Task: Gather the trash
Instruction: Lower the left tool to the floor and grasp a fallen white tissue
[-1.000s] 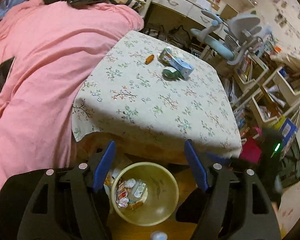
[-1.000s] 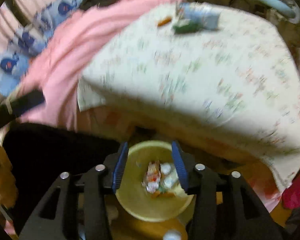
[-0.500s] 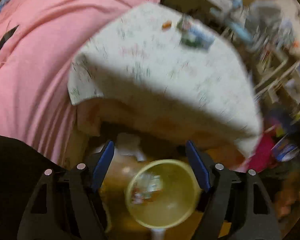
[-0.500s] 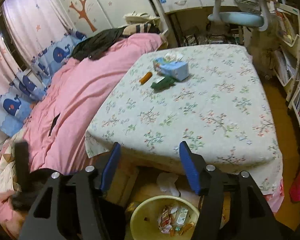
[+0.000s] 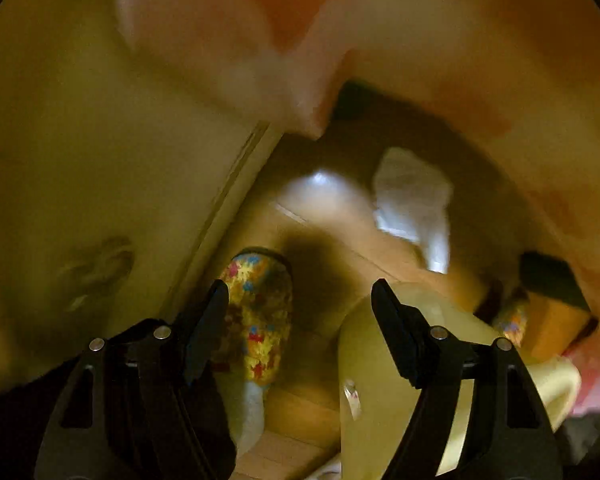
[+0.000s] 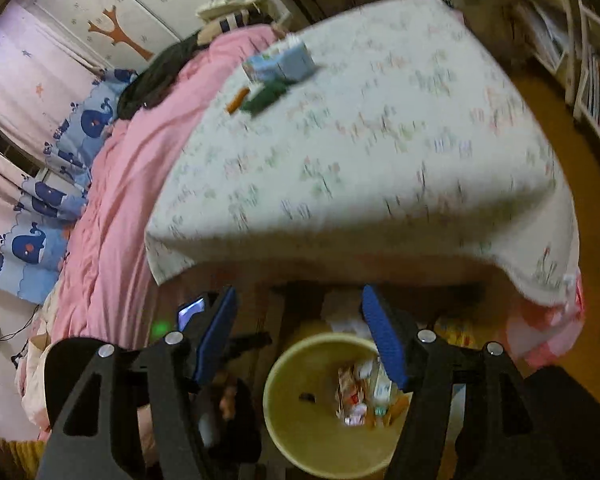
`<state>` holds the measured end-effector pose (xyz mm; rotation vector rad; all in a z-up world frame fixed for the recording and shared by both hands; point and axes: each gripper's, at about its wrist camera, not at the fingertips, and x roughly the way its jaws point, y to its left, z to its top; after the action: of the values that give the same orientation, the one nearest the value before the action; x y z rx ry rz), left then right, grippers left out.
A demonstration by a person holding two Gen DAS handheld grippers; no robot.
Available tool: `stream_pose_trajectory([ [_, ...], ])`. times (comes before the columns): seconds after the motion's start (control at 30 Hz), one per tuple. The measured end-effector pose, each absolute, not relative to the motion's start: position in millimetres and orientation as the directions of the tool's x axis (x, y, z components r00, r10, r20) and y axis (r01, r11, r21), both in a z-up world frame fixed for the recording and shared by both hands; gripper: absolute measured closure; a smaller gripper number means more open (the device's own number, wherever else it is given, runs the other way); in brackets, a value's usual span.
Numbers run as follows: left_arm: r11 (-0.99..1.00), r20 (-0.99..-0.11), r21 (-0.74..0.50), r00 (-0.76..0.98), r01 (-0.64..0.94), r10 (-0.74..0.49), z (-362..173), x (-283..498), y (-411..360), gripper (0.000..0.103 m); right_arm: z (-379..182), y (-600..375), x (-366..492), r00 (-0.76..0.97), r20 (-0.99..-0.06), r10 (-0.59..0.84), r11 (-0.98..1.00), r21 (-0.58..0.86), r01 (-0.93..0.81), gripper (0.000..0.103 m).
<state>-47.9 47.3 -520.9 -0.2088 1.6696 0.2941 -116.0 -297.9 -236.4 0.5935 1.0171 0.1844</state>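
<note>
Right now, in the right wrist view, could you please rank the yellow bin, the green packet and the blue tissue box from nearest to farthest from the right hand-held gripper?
1. Yellow bin, on the floor, directly below the right hand-held gripper.
2. Green packet, far up the table.
3. Blue tissue box, just behind it.

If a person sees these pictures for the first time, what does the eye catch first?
In the right wrist view, the yellow bin with wrappers inside, low between the open jaws of the right gripper. Behind it, the floral tablecloth beside the pink blanket. In the left wrist view, a crumpled white tissue on the dark floor beyond the open left gripper.
</note>
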Motion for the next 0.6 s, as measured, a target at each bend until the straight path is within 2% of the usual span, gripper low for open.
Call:
stream_pose_trajectory([
  [0.13, 0.973, -0.992, 0.003, -0.12, -0.23, -0.025, -557.3, -30.9, 28.6, 0.032, -240.3, -309.5, -115.1, 0.527, -0.735, 0.426, 0.8, 0.579, 0.16, 0.04],
  [0.3, 0.998, -0.992, -0.064, -0.113, -0.005, -0.064, -590.9, -4.8, -12.7, 0.032, -245.9, -311.8, -112.9, 0.521, -0.718, 0.462, 0.767, 0.618, 0.171, 0.04],
  [0.37, 0.997, -0.989, -0.066, -0.132, 0.042, -0.06, -600.2, 1.9, -21.9, 0.032, -249.4, -310.7, -111.4, 0.511, -0.719, 0.472, 0.761, 0.625, 0.176, 0.04],
  [0.43, 0.99, -0.985, -0.12, -0.132, 0.075, -0.109, -608.2, 9.3, -32.5, 0.032, -254.3, -310.0, -109.9, 0.498, -0.718, 0.486, 0.747, 0.637, 0.188, 0.04],
  [0.6, 0.975, -0.988, -0.128, -0.108, 0.182, -0.109, -620.5, 21.6, -60.3, 0.032, -258.2, -306.7, -107.3, 0.484, -0.721, 0.497, 0.742, 0.642, 0.194, 0.04],
])
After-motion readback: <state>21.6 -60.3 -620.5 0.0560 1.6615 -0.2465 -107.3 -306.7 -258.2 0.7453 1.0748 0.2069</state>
